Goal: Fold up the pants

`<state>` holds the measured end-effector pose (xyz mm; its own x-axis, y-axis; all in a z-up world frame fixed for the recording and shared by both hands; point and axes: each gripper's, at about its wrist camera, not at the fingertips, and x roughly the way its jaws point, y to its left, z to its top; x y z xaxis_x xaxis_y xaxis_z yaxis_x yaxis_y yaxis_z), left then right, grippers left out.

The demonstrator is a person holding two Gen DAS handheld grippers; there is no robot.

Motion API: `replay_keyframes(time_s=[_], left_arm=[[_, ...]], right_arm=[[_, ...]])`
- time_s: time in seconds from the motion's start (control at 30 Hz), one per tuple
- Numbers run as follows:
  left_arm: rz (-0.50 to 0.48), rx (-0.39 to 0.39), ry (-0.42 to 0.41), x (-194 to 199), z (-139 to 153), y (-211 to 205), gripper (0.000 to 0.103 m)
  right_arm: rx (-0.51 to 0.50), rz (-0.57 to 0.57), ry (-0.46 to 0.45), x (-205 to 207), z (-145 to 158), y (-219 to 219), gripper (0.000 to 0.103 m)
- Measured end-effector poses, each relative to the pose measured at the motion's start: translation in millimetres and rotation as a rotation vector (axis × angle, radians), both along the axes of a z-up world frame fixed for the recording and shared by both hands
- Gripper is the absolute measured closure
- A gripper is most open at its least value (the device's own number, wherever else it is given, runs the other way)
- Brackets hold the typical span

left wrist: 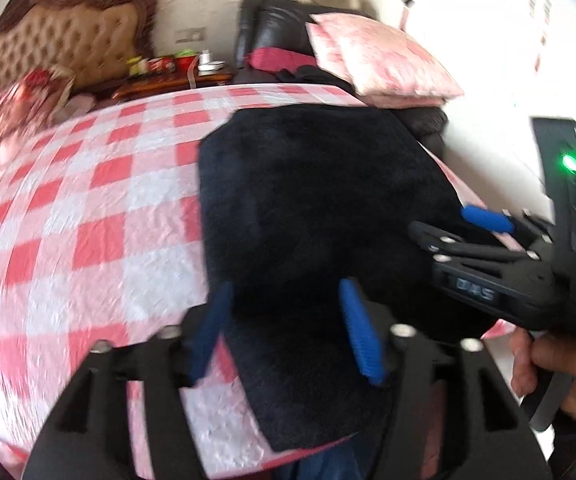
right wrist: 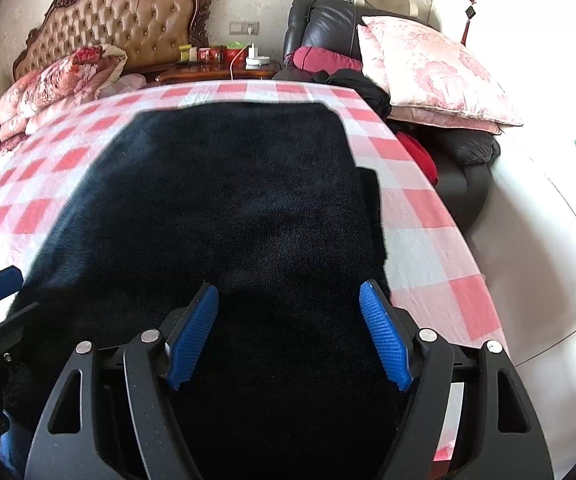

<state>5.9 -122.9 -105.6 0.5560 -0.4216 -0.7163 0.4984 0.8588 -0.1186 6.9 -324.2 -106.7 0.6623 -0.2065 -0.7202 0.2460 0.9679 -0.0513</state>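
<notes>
Blue pads of the right hand-held gripper (right wrist: 288, 332) are spread wide above the near edge of the black pants (right wrist: 224, 208), nothing being gripped. The left hand-held gripper (left wrist: 284, 328) is likewise held wide, empty, at the pants' left near corner. The pants are laid as a compact rectangle on the checked bed (right wrist: 427, 208), toward its right edge. Folding appears largely done; perhaps 1 fold is left.
</notes>
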Motion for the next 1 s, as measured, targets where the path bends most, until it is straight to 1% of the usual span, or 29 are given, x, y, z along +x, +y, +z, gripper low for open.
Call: replay_keyframes(time_s=[0.03,0.07,0.13,0.2,0.23,0.27,0.3,0.33,0.37,0.4,0.43,0.5,0.53,0.57,0.67,0.73,0.77,0.8,0.83,0.87,0.93,1.0], left_arm=[[0.01,-0.02,0.024,1,0,5,0.033],[0.012,-0.042,0.056,2,-1,9,0.033],[0.011,-0.085,0.123,4,-4,16,0.033],[0.023,-0.117,0.171,7,-5,22,0.032],[0.034,-0.136,0.197,10,-5,26,0.03],[0.038,-0.149,0.219,12,-7,28,0.029],[0.03,-0.174,0.265,15,-12,29,0.029],[0.029,-0.192,0.302,17,-15,30,0.029],[0.032,-0.207,0.32,18,-18,30,0.03],[0.016,-0.225,0.341,19,-20,30,0.043],[-0.004,-0.24,0.35,19,-21,28,0.044],[-0.026,-0.211,0.311,17,-16,23,0.048],[-0.034,-0.198,0.295,16,-15,20,0.049],[-0.034,-0.197,0.296,17,-14,19,0.049],[-0.032,-0.194,0.293,18,-14,17,0.049],[-0.025,-0.186,0.269,16,-11,19,0.044],[-0.009,-0.178,0.226,13,-6,21,0.043],[-0.002,-0.165,0.181,10,-1,21,0.044],[-0.007,-0.14,0.106,3,7,19,0.044],[-0.026,-0.121,0.035,-5,16,14,0.045],[-0.068,-0.083,-0.059,-17,26,3,0.046],[-0.133,-0.043,-0.101,-27,29,-11,0.048]], right_arm=[[0.02,-0.005,-0.02,-5,4,-2,0.02],[0.035,-0.023,-0.038,-13,9,-6,0.015],[0.044,-0.062,-0.045,-25,12,-15,0.014],[0.086,-0.089,-0.006,-31,5,-28,0.014],[0.1,-0.097,-0.002,-32,3,-33,0.015],[0.108,-0.102,0.011,-32,-1,-37,0.016],[0.136,-0.085,0.027,-31,-6,-40,0.021],[0.174,-0.069,0.029,-32,-10,-42,0.033],[0.209,-0.061,0.033,-31,-12,-44,0.033],[0.21,-0.058,0.037,-31,-14,-45,0.033],[0.192,-0.047,0.039,-30,-15,-41,0.034],[0.18,-0.041,0.035,-28,-16,-39,0.035],[0.181,-0.041,0.034,-27,-16,-39,0.036],[0.183,-0.041,0.034,-26,-16,-39,0.036],[0.188,-0.041,0.03,-25,-17,-40,0.036],[0.178,-0.042,0.034,-24,-16,-41,0.036],[0.168,-0.048,0.033,-24,-16,-42,0.036],[0.16,-0.05,0.033,-26,-16,-40,0.035],[0.147,-0.05,0.035,-25,-16,-41,0.032],[0.144,-0.052,0.035,-24,-16,-41,0.031],[0.145,-0.06,0.039,-24,-16,-40,0.031],[0.135,-0.064,0.038,-23,-16,-39,0.031]])
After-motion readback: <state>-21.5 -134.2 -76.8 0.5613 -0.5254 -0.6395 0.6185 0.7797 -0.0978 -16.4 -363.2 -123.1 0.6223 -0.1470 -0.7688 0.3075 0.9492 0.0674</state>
